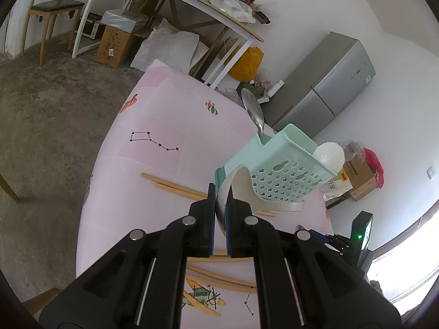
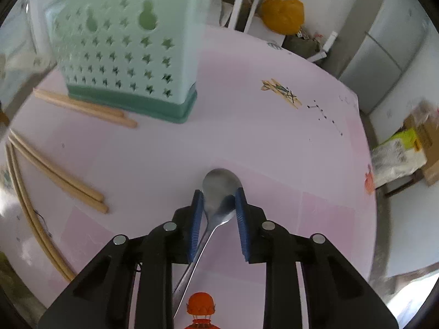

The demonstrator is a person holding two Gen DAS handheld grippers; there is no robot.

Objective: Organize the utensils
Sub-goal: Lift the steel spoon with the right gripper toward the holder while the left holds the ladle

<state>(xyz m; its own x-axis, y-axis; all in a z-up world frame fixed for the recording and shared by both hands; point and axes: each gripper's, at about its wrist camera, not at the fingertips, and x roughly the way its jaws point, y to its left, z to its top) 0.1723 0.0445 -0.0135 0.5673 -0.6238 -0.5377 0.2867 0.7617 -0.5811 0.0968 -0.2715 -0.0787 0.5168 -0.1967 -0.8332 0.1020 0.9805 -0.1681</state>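
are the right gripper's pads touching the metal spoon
Touching: the right wrist view shows both blue pads of the right gripper pressed against the metal spoon bowl's edges.

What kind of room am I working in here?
Likely a home kitchen or dining corner that doubles as storage: a grey fridge against the wall, a table under a pink printed cloth, and cardboard boxes stacked under a side table.

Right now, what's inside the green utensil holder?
A metal spoon stands bowl-up in the green utensil holder, and a white rounded utensil pokes out at its other end. Their lower parts are hidden by its walls.
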